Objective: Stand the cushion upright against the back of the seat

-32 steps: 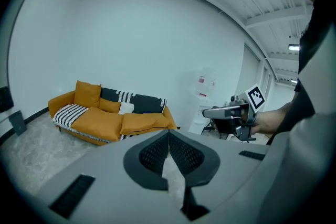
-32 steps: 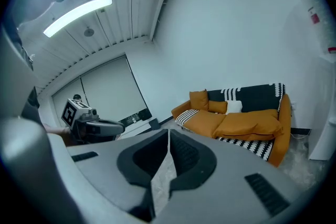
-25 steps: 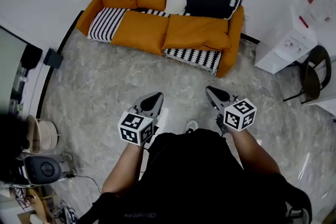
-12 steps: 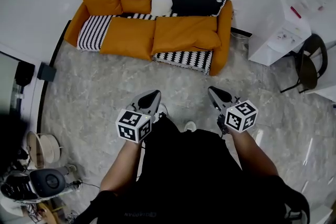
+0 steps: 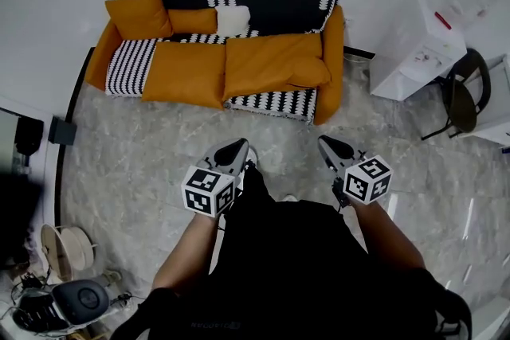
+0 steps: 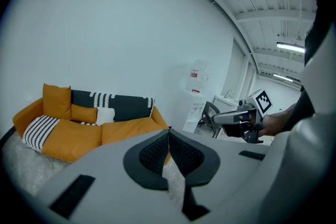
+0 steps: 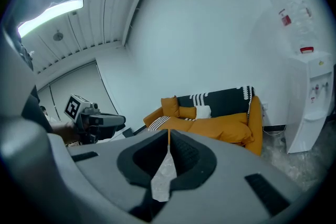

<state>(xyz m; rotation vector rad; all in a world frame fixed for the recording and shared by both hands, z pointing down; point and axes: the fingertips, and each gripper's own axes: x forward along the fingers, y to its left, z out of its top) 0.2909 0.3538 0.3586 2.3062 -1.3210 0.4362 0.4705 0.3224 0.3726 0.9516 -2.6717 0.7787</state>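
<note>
Sofa stands against the far wall, well apart from both grippers, with floor between. Left to right along the back:
- corner cushion, orange, already upright at the left end
- small cushion, orange
- white cushion

In front of those, two big orange ones lie flat on the seat: left flat cushion and right flat cushion.

I can't say for sure which of them is meant. Probably the right flat cushion, since it lies dead ahead of the person. Its long axis runs along the sofa, left to right. It spans about the gap between the two grippers, so neither hand is clearly nearer. The left flat cushion sits off to the left gripper's side.

Left gripper: jaws together, nothing between them, pointing at the sofa. Right gripper: the same, jaws together and empty.

Judgement: nothing is grabbed and the job has not started. The person must first close the distance, then take the cushion's front edge and tip it up against the back.
</note>
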